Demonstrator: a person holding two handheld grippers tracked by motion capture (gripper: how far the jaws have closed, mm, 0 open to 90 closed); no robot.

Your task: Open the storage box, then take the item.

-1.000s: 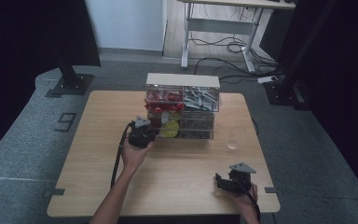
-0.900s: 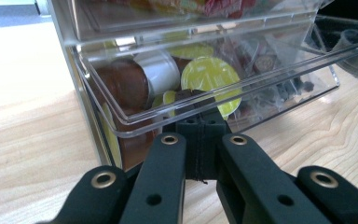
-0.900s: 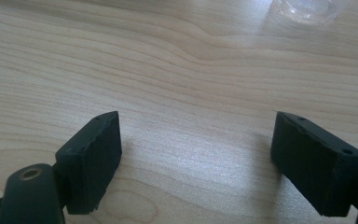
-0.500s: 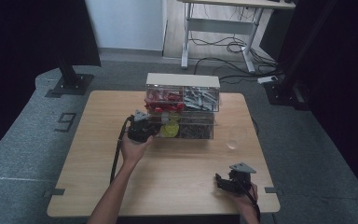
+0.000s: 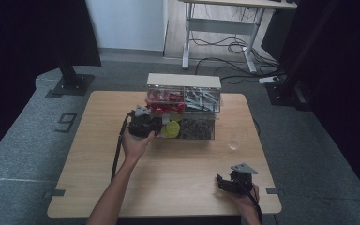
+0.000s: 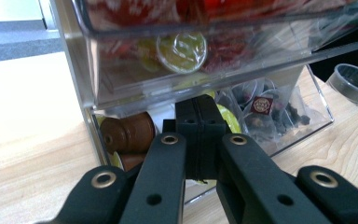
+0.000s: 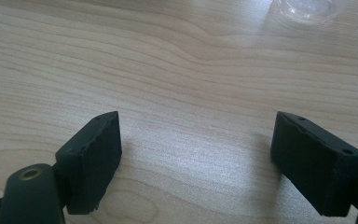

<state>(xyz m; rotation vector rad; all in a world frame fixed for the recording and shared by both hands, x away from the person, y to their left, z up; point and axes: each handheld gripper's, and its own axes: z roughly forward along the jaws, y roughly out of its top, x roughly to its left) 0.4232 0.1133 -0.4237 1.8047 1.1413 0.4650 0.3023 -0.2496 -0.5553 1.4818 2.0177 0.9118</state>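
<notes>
Looking down from the high view, a clear plastic drawer organiser [image 5: 183,107] stands at the middle of the wooden table [image 5: 103,178], toward its far edge, with red items and grey hardware in its upper compartments. The left gripper [image 5: 151,127] is pressed up against the organiser's lower left drawer, beside a yellow-green capsule [image 5: 172,129], a placement that looks meant for working that drawer front. The right gripper [image 5: 225,183] rests near the table's near right corner, well apart from the organiser, apparently parked. A small clear plastic cup [image 5: 234,145] stands alone toward the right edge, perhaps waiting to receive something.

In the left gripper view, the left gripper's [image 6: 200,135] jaws stand pressed together right at the front of the lower drawer [image 6: 279,135]; whether they pinch its lip or merely touch it I cannot tell. Brown coffee capsules [image 6: 128,133] sit just left of the jaws inside the drawer, sachets lie to the right, and the clear cup [image 6: 353,84] stands beyond.

In the right gripper view, the right gripper's [image 7: 196,156] jaws are wide apart over bare wood, holding nothing, with the cup's base [image 7: 307,9] at the top edge.
</notes>
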